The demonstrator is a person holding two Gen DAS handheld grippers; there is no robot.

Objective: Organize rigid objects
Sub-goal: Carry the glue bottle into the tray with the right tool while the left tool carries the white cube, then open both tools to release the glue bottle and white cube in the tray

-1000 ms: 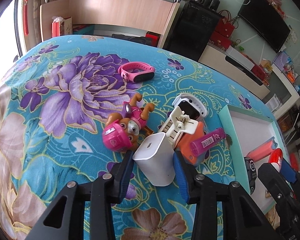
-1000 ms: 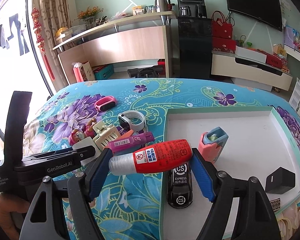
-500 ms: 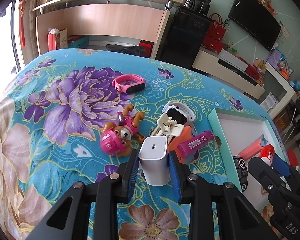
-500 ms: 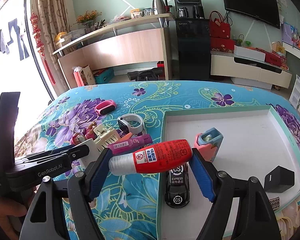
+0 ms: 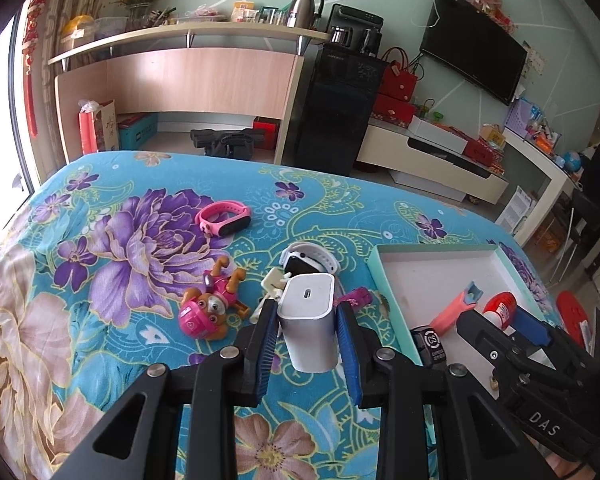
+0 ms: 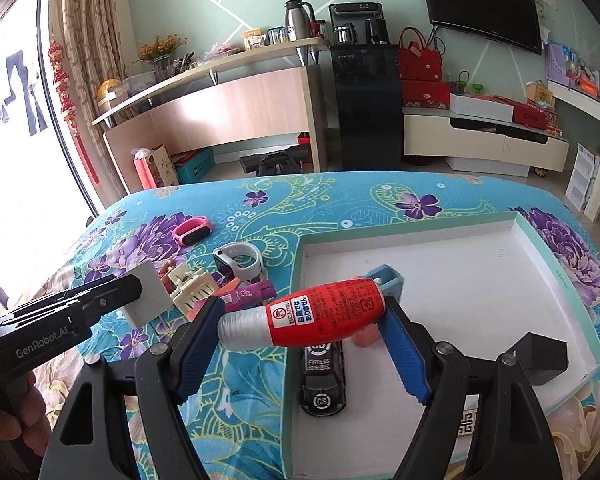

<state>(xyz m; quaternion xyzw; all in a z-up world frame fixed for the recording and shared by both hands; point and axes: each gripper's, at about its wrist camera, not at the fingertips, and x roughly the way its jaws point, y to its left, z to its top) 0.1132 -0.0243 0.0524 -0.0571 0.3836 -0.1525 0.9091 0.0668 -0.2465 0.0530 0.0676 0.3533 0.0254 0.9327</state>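
The white charger [image 5: 309,320] sits clamped between the blue pads of the left gripper [image 5: 307,330], port face up, lifted clear of the flowered tablecloth [image 5: 100,320]. At ten o'clock from it lies the pink puppy toy [image 5: 208,308]; at twelve o'clock, just behind it, the white watch [image 5: 312,254], and further out toward eleven o'clock the pink wristband [image 5: 223,220]. A cream hair clip [image 6: 190,286] and a purple tube [image 6: 252,292] lie close together beside the charger. Over at three o'clock sits the teal-rimmed tray [image 6: 560,276], and above its near left corner the right gripper [image 6: 300,320] grips a red bottle [image 6: 320,314] sideways, clear cap to the left. Under that bottle, a black toy car [image 6: 324,384] rests inside the tray, with a pink and blue piece [image 6: 388,280] behind it and a black cube [image 6: 540,356] at the tray's right edge.
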